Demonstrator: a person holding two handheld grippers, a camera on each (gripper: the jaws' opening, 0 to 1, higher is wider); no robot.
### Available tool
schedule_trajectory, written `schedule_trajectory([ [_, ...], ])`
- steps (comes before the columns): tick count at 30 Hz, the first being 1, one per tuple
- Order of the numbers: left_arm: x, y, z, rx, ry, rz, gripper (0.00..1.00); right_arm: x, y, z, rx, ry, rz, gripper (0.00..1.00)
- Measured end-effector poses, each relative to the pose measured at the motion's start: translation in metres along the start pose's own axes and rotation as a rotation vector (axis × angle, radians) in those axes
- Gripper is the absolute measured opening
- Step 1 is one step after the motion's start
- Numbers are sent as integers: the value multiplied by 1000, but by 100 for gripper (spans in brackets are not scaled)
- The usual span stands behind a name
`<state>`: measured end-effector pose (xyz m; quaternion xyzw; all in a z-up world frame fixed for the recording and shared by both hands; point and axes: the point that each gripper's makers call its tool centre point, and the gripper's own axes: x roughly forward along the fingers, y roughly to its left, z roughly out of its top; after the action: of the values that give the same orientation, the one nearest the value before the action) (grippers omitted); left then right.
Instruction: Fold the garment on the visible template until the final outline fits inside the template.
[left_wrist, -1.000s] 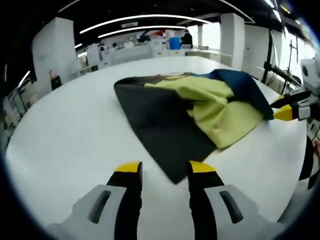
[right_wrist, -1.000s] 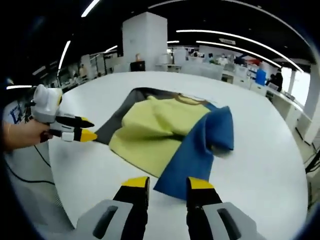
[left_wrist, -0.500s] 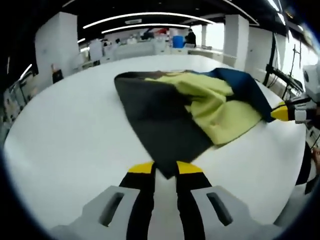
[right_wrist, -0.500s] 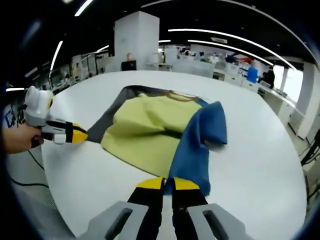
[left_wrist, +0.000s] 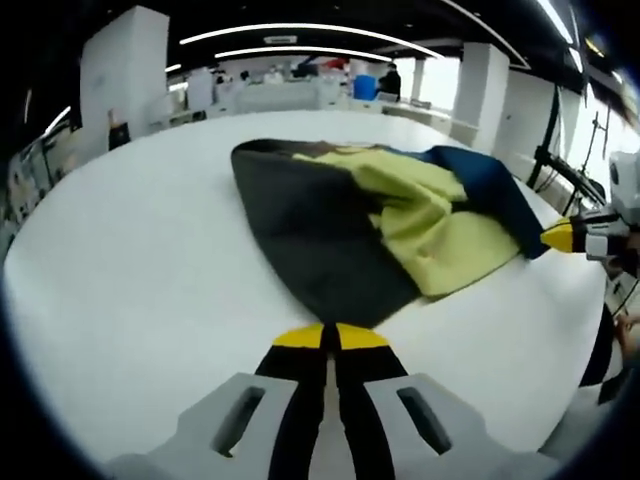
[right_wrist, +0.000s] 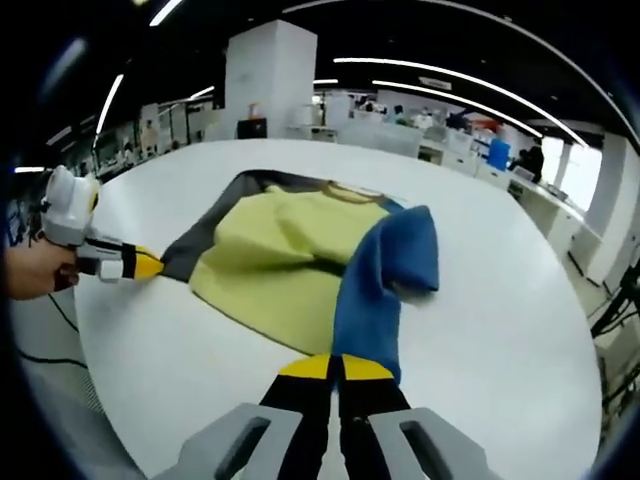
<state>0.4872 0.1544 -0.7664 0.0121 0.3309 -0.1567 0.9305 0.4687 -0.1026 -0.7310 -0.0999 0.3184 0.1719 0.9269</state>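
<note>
In the left gripper view the left claw (left_wrist: 329, 336) rises from the bottom centre with its yellow-tipped jaws pressed together on the pointed dark corner of the garment (left_wrist: 330, 215); the pinched bit of cloth itself is hidden between the tips. The garment lies in the middle of the white bench (left_wrist: 130, 260), a dark grey panel toward the left of the frame, a rumpled yellow part in the centre and a blue part at the upper right. At the right edge of the frame the other claw comes in, cut off by the rim, its yellow tip meeting the blue hem; how tightly it grips cannot be made out there.

In the right gripper view the right claw (right_wrist: 335, 367) stands at the bottom centre, jaws drawn together on the end of the blue sleeve, which rises as a narrow band toward the centre of the frame and folds over onto the yellow body. At the left edge a hand (right_wrist: 40, 272) holds the left claw against the grey corner, the wrist cut off by the rim.

No template outline can be made out on the bench in either view. The room behind is blurred: white pillars, ceiling light strips, distant desks.
</note>
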Motion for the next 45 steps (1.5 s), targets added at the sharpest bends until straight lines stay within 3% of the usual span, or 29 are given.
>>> schedule_trajectory([
  [8,-16,14,17,31,-25,24,0,-11,-10,14,-22,-19,9,0],
  [12,-26,31,25,21,-45,56,0,-16,-21,23,-22,-36,-5,0],
  [14,-31,39,37,0,-116,56,0,-21,-28,31,-14,-63,-12,0],
  [18,-39,63,38,16,-104,109,0,-27,-44,45,-43,-108,-19,0],
  [20,-43,75,42,-1,-115,140,0,-29,-55,48,-8,-115,-14,0],
  [25,-49,108,51,-10,-143,218,0,-31,-84,45,4,-105,-70,0],
  [26,-50,119,58,-4,-179,255,0,-31,-92,44,14,-103,-85,0],
  [27,-49,122,61,17,-192,251,0,-31,-96,43,26,-98,-93,0],
  [28,-48,127,63,45,-193,260,0,-30,-103,41,34,-91,-103,0],
  [31,-45,144,68,17,-186,273,0,-29,-119,37,58,-78,-139,0],
  [38,-48,187,81,51,-175,367,0,-33,-148,38,141,-75,-166,0],
  [45,-52,220,75,31,-149,434,0,-40,-180,30,188,-15,-208,0],
])
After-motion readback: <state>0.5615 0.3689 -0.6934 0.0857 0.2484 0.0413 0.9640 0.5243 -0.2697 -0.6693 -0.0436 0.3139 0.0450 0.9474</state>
